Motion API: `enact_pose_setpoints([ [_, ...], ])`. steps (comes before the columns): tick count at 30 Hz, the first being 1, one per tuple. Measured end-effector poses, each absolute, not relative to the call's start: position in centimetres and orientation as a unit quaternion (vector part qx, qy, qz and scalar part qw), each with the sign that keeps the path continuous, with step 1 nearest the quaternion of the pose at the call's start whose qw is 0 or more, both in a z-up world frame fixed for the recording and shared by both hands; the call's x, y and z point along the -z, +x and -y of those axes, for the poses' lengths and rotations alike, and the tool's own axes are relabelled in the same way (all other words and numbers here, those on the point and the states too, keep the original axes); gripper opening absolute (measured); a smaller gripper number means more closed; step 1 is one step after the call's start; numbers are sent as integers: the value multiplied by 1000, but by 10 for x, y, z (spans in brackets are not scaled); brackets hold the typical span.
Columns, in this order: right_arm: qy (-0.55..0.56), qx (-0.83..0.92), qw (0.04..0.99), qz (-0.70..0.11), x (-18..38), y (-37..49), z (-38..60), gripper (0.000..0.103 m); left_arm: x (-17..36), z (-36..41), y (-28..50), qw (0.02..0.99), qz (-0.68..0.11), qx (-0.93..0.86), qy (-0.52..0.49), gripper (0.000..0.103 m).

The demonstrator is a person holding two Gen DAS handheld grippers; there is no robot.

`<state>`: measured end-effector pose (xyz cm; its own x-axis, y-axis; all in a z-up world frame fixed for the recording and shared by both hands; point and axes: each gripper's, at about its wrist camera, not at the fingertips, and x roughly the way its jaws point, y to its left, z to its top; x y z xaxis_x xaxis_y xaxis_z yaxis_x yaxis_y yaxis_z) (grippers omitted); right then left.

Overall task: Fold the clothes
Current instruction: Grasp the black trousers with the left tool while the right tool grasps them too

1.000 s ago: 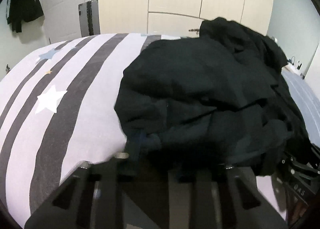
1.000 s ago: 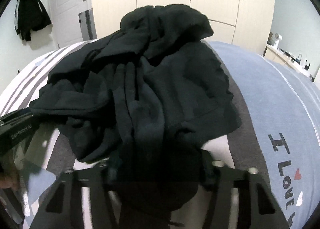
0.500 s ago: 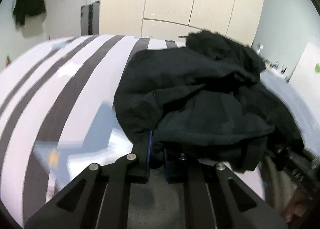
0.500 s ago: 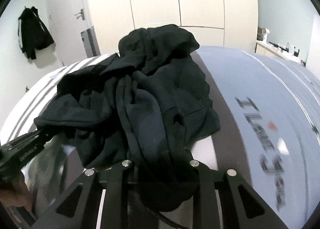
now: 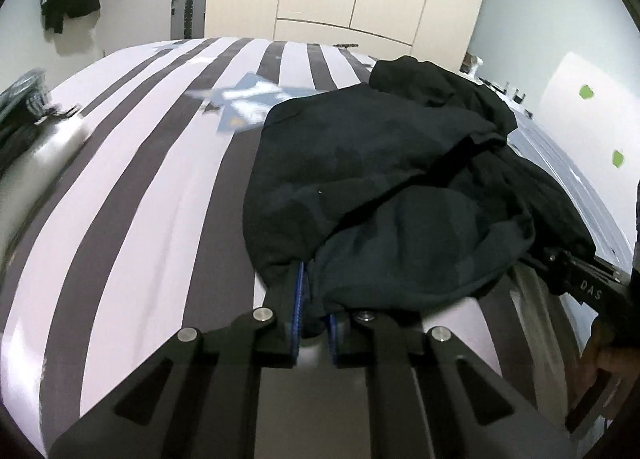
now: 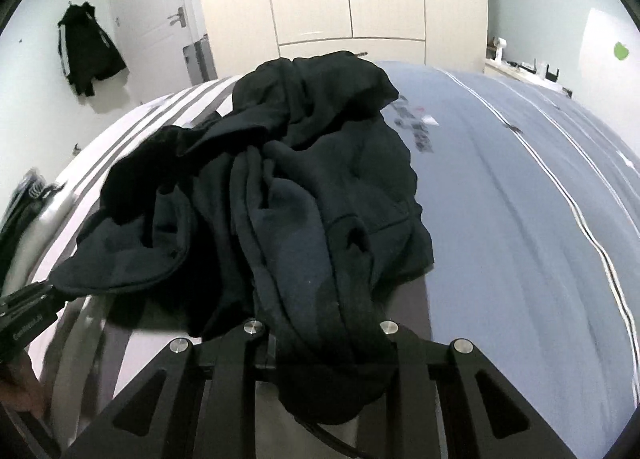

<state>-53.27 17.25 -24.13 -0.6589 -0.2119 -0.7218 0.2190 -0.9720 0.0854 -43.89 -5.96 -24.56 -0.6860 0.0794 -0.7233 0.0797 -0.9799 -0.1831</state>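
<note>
The black garment [image 5: 392, 195] lies bunched on the bed [image 5: 140, 187], now further right and lower in the left view than a second ago. The left tongs [image 5: 314, 315] pinch its near hem between blue pads. The right tongs [image 6: 320, 343] grip another fold, cloth draping over them.

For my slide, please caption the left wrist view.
Left claw pinches the black garment on the striped bed.
</note>
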Motion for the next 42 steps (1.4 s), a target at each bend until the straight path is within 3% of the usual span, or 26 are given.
enact_pose_setpoints([
  [9, 434, 891, 127, -32, 231, -365, -223, 20, 242, 49, -255, 33, -85, 880, 467, 8],
  [15, 477, 869, 118, -55, 237, -289, -264, 21, 243, 66, -189, 78, -67, 860, 500, 8],
  [16, 481, 867, 119, -57, 237, -281, -269, 23, 241, 68, -186, 75, -71, 857, 505, 10],
  [19, 491, 860, 123, -55, 228, -264, -281, 43, 223, 66, -180, 60, -77, 857, 506, 17],
  [22, 476, 869, 129, -48, 206, -258, -289, 44, 191, 51, -169, 40, -75, 872, 482, 34],
  [24, 464, 875, 131, -39, 190, -259, -288, 44, 172, 40, -168, 32, -74, 881, 467, 36],
  [27, 460, 877, 138, -15, 175, -273, -290, 48, 151, 23, -186, 22, -80, 888, 451, 47],
  [34, 479, 862, 162, -30, 169, -255, -291, 50, 136, -12, -225, -35, -119, 888, 443, 49],
  [39, 492, 859, 142, 1, 158, -237, -324, 50, 145, -31, -233, -28, -102, 890, 443, 51],
  [42, 474, 873, 114, 28, 141, -239, -337, 57, 152, -41, -251, -18, -88, 896, 435, 51],
])
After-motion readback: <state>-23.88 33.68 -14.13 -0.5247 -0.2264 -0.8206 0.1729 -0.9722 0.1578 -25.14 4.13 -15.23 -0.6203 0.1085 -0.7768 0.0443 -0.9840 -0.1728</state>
